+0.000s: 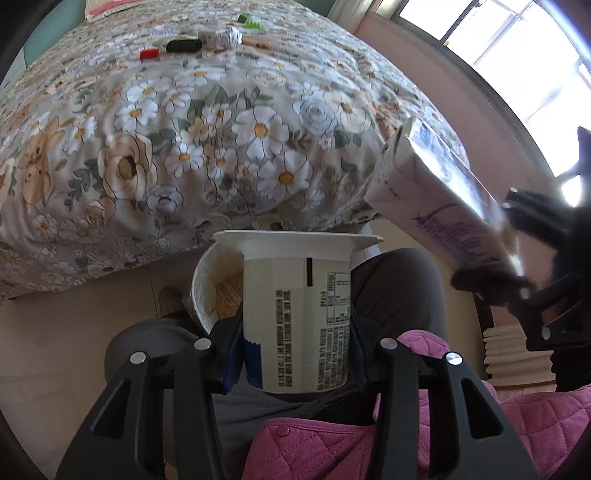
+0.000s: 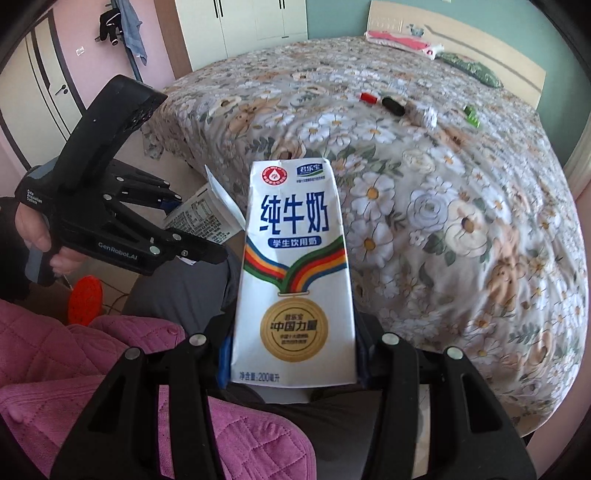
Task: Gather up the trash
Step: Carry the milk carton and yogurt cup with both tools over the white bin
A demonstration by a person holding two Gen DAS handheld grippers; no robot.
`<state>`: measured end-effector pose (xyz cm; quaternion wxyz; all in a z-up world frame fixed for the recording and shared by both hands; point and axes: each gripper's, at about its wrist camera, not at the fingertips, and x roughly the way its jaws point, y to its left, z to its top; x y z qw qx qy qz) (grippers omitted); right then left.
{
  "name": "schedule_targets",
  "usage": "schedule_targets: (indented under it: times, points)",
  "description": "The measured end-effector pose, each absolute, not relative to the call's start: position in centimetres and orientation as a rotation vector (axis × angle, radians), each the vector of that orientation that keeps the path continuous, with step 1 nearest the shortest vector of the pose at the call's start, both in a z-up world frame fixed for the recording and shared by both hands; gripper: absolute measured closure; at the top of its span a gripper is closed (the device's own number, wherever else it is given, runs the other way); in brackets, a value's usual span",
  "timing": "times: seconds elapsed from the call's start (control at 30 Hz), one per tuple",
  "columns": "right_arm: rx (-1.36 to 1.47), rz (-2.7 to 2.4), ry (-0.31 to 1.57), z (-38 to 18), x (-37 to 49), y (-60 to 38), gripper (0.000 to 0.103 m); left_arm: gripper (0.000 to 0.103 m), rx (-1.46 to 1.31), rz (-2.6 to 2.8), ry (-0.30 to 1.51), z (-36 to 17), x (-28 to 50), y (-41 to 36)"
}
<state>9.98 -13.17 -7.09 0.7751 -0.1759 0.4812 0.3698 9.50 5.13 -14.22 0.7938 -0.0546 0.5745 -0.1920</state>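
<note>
My left gripper (image 1: pixel 295 354) is shut on a white plastic yogurt cup (image 1: pixel 295 306) with printed labels, held upright above the person's lap. Its peeled lid (image 1: pixel 210 284) hangs at the left. My right gripper (image 2: pixel 293 354) is shut on a white milk carton (image 2: pixel 295 266) with blue characters and a gold medal. The carton also shows at the right of the left wrist view (image 1: pixel 436 199). The left gripper and cup (image 2: pixel 201 218) show at the left of the right wrist view. Both are in front of the flowered bed (image 2: pixel 443 206).
On the bed's far side lie a red block (image 1: pixel 149 53), a black oblong object (image 1: pixel 184 45), a crumpled white wrapper (image 1: pixel 225 37), a green block (image 1: pixel 248 20) and wooden sticks (image 1: pixel 258 43). An orange disc (image 2: pixel 85 299) lies on the floor. Pink quilted clothing (image 2: pixel 110 369) is below.
</note>
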Motion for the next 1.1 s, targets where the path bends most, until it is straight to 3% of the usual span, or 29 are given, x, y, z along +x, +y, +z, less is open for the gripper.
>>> schedule_targets:
  times: [0.53, 1.1]
  points:
    - [-0.411, 0.767, 1.365, -25.7, 14.0, -11.3, 0.053, 0.055, -0.219, -0.372, 1.552, -31.2, 13.8, 4.8]
    - [-0.447, 0.605, 1.544, -38.9, 18.9, -8.4, 0.053, 0.055, -0.333, -0.233, 1.705, -42.6, 17.7, 5.9]
